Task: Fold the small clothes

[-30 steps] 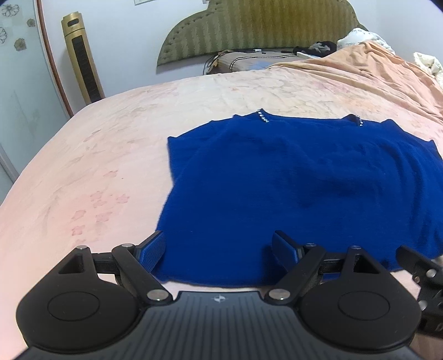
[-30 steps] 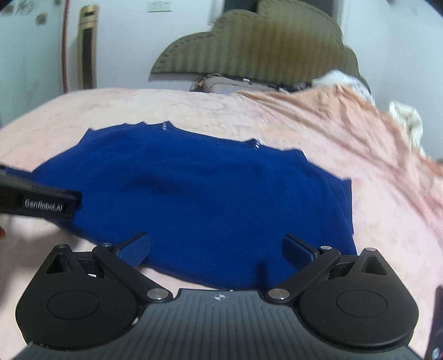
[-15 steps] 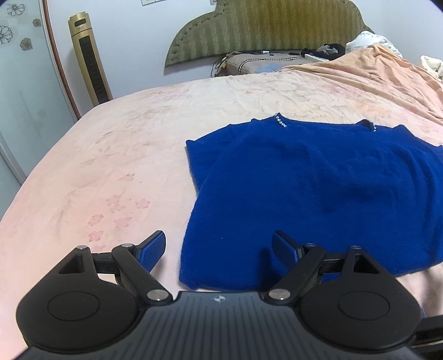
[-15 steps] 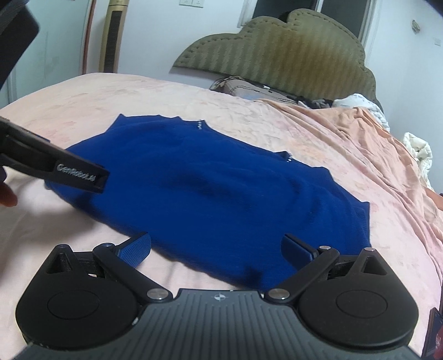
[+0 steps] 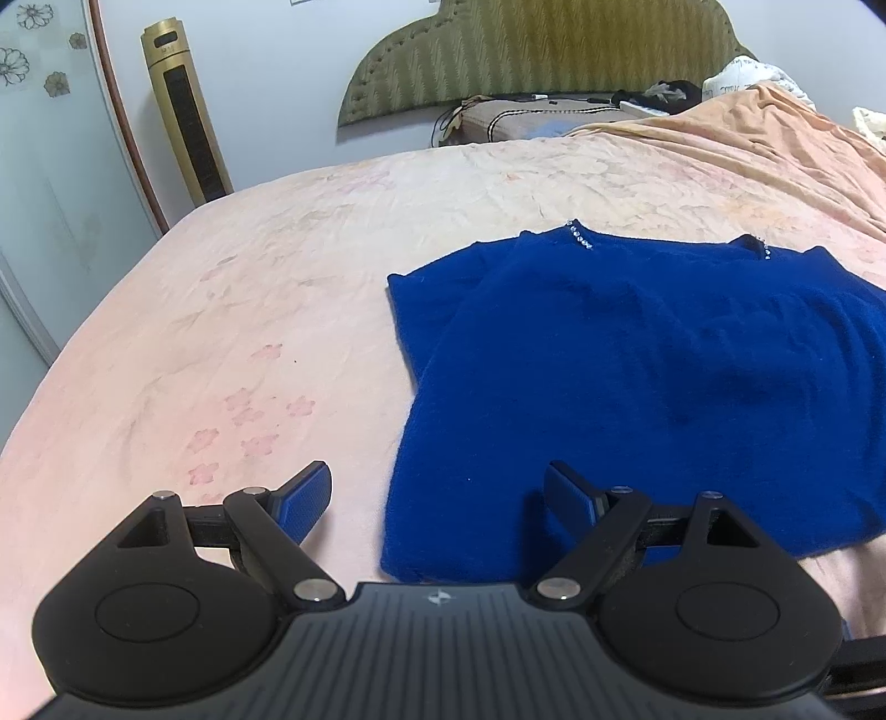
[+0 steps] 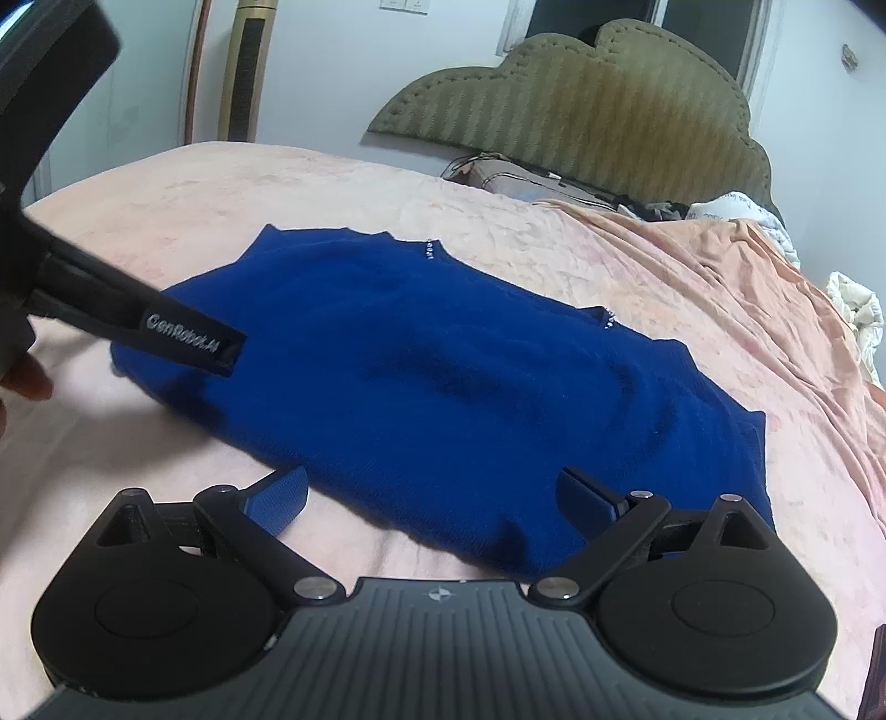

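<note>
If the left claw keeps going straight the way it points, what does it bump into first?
Probably the blue sweater: the open left claw straddles its near left hem corner, so that corner comes first, though the claw's height above the bed is unclear.

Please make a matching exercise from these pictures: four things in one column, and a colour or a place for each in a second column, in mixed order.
Things:
1. sweater
2. headboard
3. tower fan
4. bedsheet

Descriptions:
A. gold, standing by the wall beside the bed
B. pale pink with a faint flower print
C. deep blue, lying flat on the bed
D. olive green, against the wall at the far end of the bed

Pairs: 1-C, 2-D, 3-A, 4-B
</note>
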### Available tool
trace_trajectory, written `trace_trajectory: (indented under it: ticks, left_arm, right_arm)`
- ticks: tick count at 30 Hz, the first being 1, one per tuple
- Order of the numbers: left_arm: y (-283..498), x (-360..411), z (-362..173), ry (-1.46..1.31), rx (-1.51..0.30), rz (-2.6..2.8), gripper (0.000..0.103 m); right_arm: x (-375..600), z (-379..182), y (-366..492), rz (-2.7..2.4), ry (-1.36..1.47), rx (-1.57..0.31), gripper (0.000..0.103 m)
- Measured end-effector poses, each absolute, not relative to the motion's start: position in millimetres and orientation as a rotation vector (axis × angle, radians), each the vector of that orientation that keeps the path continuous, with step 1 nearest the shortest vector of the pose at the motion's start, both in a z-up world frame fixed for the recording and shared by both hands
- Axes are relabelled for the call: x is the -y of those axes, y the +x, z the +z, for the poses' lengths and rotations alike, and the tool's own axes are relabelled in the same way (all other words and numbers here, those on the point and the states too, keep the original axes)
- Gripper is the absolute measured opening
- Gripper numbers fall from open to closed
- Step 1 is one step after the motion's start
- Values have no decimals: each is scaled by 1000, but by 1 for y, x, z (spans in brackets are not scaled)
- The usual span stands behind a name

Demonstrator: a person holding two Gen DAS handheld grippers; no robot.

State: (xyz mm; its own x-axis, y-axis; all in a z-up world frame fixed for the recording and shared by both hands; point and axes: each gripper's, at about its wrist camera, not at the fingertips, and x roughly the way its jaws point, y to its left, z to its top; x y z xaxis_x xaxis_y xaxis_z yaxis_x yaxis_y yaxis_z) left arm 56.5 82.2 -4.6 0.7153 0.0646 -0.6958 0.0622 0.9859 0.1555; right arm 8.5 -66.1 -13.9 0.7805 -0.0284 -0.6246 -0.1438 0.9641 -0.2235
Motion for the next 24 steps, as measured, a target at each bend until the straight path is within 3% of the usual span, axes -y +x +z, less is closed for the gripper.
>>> trace_trajectory:
  ticks: [24]
  left_arm:
    - [69, -85, 1, 219, -763, 13, 85]
  right_arm:
    - [52, -14, 8, 94, -289, -666, 95]
